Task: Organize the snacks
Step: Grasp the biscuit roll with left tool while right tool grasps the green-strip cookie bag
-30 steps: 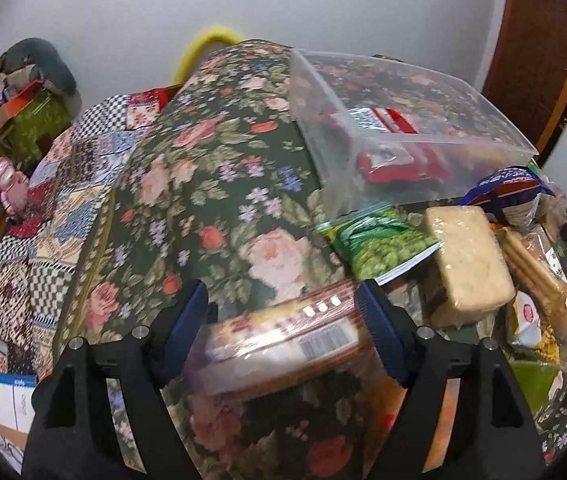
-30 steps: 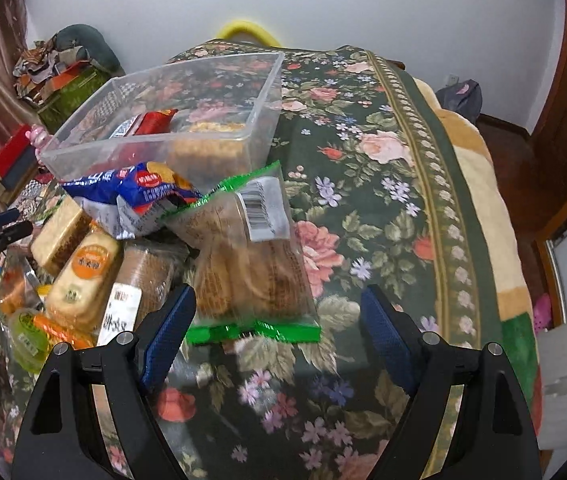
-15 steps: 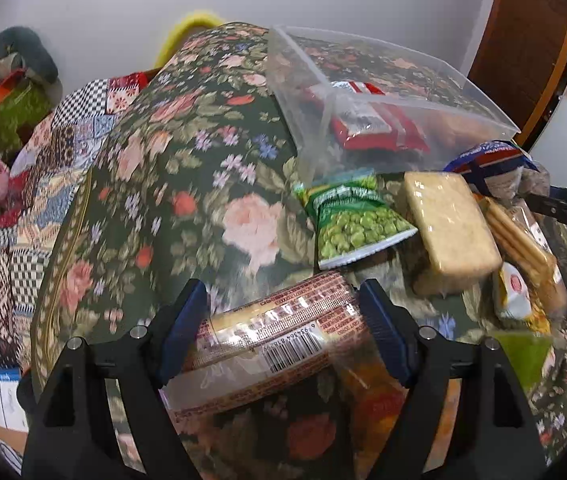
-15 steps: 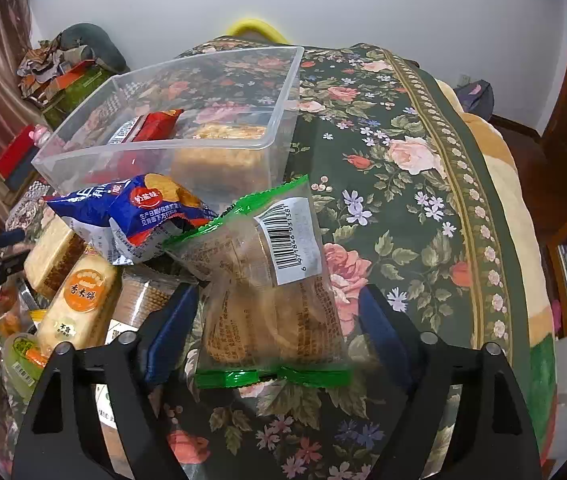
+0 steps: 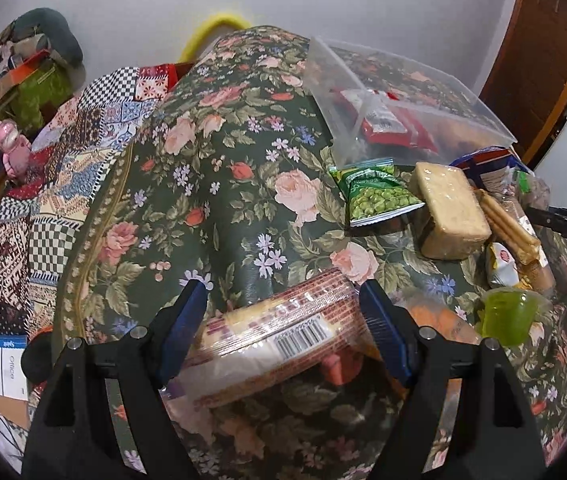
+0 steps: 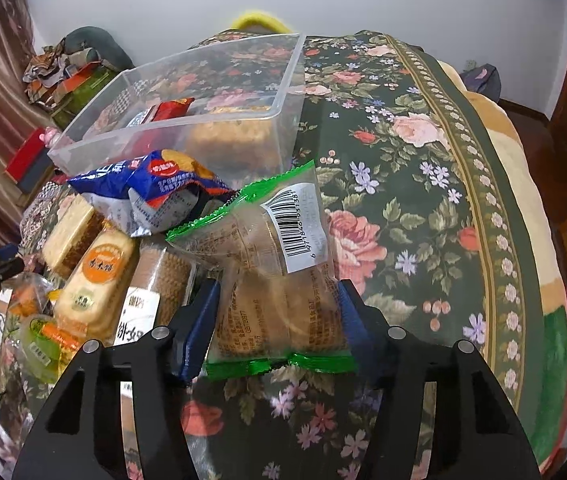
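My left gripper (image 5: 283,308) is shut on a long roll of biscuits in a red-brick-patterned clear wrapper (image 5: 283,332), held crosswise above the floral cloth. My right gripper (image 6: 277,304) is shut on a clear green-edged bag of pastries (image 6: 279,280), its barcode facing up. A clear plastic bin (image 6: 187,120) holding a red packet (image 6: 171,110) and a cake stands behind the snack pile; it also shows in the left wrist view (image 5: 403,96).
Loose snacks lie on the floral-covered table (image 6: 423,184): a blue bag (image 6: 155,188), wrapped cakes (image 6: 95,276), a green pea bag (image 5: 375,196), a tan cake block (image 5: 451,208), a green jelly cup (image 5: 511,316). Clutter stands on the left.
The right gripper's fingers closed in on the green-edged bag, which now sits lower between them. The left gripper tilted and shifted with the biscuit roll still in it.
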Tool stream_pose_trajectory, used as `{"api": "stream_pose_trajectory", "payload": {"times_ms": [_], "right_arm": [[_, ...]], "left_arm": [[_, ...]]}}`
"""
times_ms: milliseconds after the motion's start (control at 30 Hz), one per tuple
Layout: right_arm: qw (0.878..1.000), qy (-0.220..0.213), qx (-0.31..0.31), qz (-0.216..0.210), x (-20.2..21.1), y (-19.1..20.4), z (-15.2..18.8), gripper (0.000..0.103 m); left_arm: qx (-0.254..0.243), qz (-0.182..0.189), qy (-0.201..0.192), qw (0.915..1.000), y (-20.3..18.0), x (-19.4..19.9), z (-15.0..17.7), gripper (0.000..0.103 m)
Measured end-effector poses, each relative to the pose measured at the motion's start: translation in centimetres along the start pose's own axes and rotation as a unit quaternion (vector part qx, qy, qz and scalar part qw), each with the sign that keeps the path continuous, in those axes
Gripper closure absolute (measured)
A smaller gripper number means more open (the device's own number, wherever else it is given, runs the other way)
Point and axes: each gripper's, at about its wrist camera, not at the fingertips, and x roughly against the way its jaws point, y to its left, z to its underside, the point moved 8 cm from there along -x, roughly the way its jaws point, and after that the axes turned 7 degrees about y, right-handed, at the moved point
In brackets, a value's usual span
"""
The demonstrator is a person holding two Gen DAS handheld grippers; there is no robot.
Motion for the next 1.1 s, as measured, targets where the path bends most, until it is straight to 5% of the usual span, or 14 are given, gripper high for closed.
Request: {"api": "stream_pose_trajectory", "payload": {"times_ms": [300, 500, 733, 900, 1100], "right_arm": [[1.0, 0.006, -0.001, 0.002, 0.0, 0.3, 0.5, 0.047], [1.0, 0.007, 0.0, 0.002, -0.1, 0.5, 0.5, 0.047], [1.0, 0.006, -0.001, -0.003, -0.3, 0.7, 0.4, 0.047], [1.0, 0.006, -0.003, -0.01, -0.4, 0.6, 0.6, 0.047], [1.0, 0.005, -0.007, -0.008, -0.4, 0.7, 0.6, 0.047]], "left_arm": [[-0.067, -0.008, -0.002, 0.9977, -0.8, -0.4, 1.2, 0.013], [-0.079, -0.008, -0.003, 0.9968, -1.3, -0.7, 1.2, 0.029], [-0.061, -0.012, -0.011, 0.998, -0.9, 0.9, 0.5, 0.031], [-0.089, -0.018, 0.002, 0.9958, 0.2, 1.8, 1.0, 0.018], [-0.133, -0.042, 0.029, 0.9898, -0.3, -0.8, 1.9, 0.017]]}}
